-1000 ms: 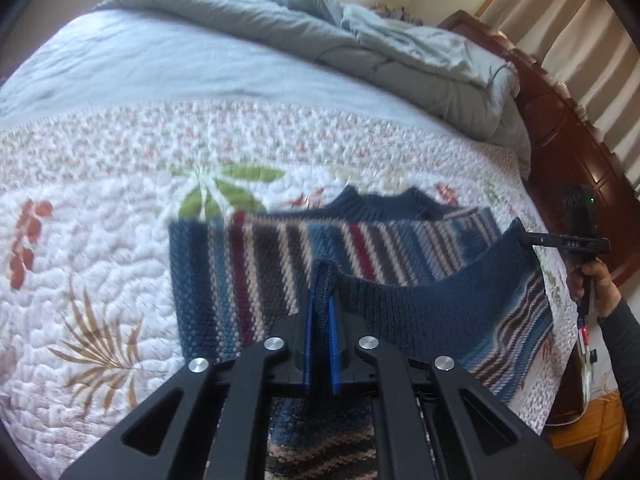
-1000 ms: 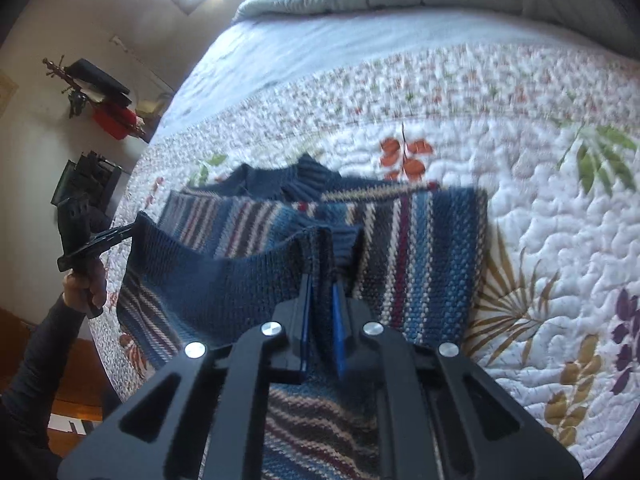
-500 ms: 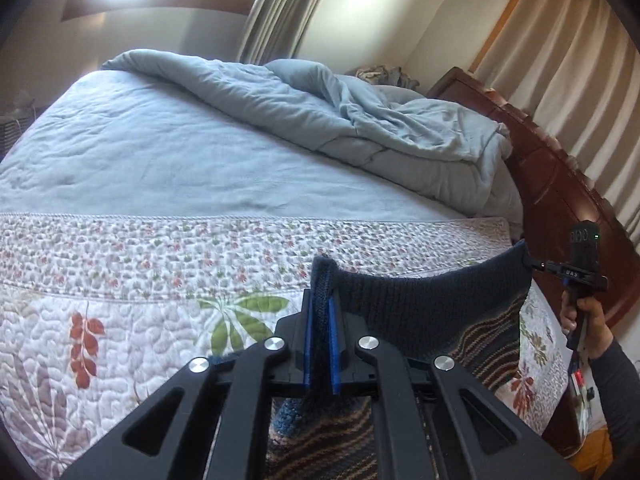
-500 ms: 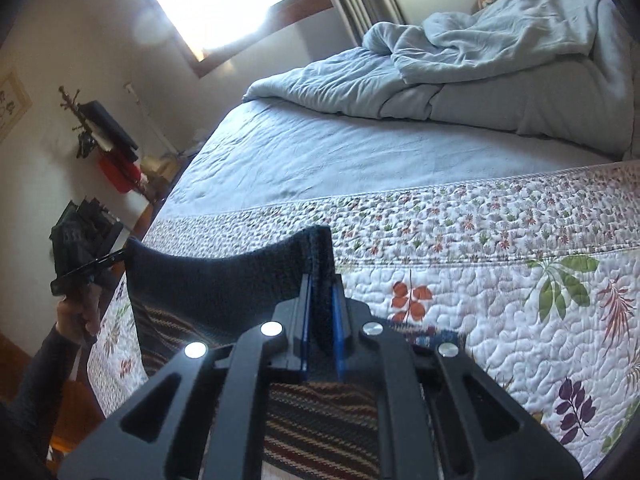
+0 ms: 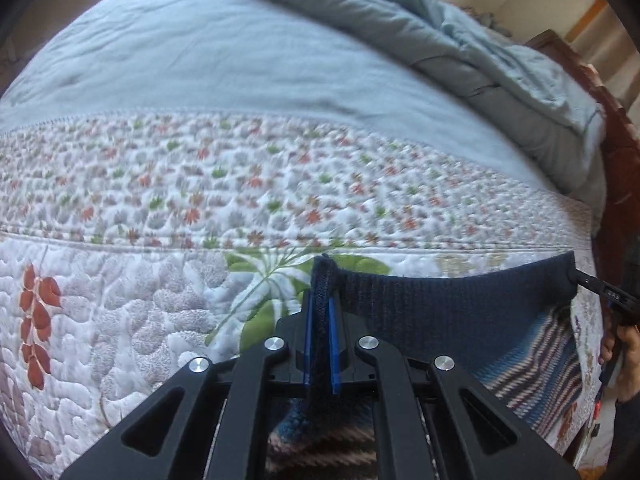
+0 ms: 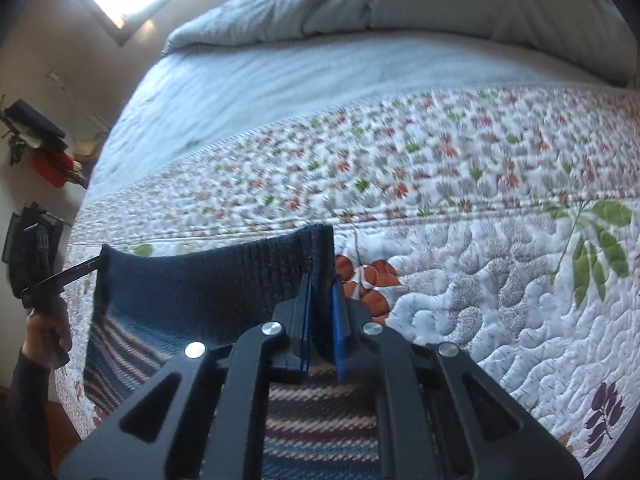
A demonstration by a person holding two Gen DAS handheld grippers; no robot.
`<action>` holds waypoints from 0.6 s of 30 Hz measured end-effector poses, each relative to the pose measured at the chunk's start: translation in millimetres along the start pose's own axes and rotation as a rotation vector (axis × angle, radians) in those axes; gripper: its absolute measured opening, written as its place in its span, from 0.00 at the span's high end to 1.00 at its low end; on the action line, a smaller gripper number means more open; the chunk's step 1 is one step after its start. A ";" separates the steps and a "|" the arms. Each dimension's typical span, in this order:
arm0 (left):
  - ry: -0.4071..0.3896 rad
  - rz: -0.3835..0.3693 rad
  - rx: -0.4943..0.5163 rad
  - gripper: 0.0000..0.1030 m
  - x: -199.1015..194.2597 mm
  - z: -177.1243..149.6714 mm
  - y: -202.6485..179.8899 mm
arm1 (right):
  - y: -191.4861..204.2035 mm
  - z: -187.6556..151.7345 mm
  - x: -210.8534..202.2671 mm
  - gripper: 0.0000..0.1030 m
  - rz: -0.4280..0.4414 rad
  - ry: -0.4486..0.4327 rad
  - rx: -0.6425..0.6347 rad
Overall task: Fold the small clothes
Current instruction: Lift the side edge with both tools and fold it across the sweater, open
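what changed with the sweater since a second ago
The striped sweater was lying flat with its navy hem just raised. Both grippers lifted that hem and carried it forward over the rest of the sweater, which is now hidden behind the raised fold, with floral quilt beyond. Nothing was let go: the left gripper and right gripper stay shut on the hem's two corners. The grey duvet is unchanged.

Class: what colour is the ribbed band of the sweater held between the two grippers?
Dark navy ribbed band, above striped knit; clearest in the right wrist view.
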State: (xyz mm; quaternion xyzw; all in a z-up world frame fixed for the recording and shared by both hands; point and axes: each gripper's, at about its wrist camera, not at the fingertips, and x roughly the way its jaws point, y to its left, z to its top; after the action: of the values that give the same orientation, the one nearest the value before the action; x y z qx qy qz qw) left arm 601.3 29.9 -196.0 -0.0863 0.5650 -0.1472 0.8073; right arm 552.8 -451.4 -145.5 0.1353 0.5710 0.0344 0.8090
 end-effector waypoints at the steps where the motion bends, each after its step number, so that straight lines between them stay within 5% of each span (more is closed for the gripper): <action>1: 0.017 0.010 0.000 0.94 6.0 0.7 -0.1 | -2.1 0.0 6.4 0.92 -0.011 0.007 0.012; 5: 0.079 0.066 0.013 0.94 28.6 1.3 -5.6 | -1.8 2.0 24.0 0.91 -0.032 0.034 0.036; 10: 0.060 0.045 0.001 0.93 27.6 -2.1 -3.9 | -2.6 -0.7 33.4 0.86 -0.017 0.052 0.063; 13: -0.018 -0.049 -0.027 0.87 -4.4 -0.8 3.2 | -7.8 -9.5 9.3 0.65 0.051 0.018 0.092; 17: -0.132 -0.149 -0.015 0.76 -77.1 -28.9 22.0 | -21.2 -59.4 -41.8 0.65 0.118 0.041 0.026; 18: -0.131 -0.151 0.010 0.66 -92.5 -46.4 25.8 | -24.3 -73.1 -52.5 0.65 0.126 0.055 0.019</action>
State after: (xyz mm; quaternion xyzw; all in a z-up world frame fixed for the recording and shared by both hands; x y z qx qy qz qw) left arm 532.0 86.4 -138.0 -0.1340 0.5019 -0.2047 0.8296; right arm 464.0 -472.7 -126.5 0.1777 0.5837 0.0834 0.7879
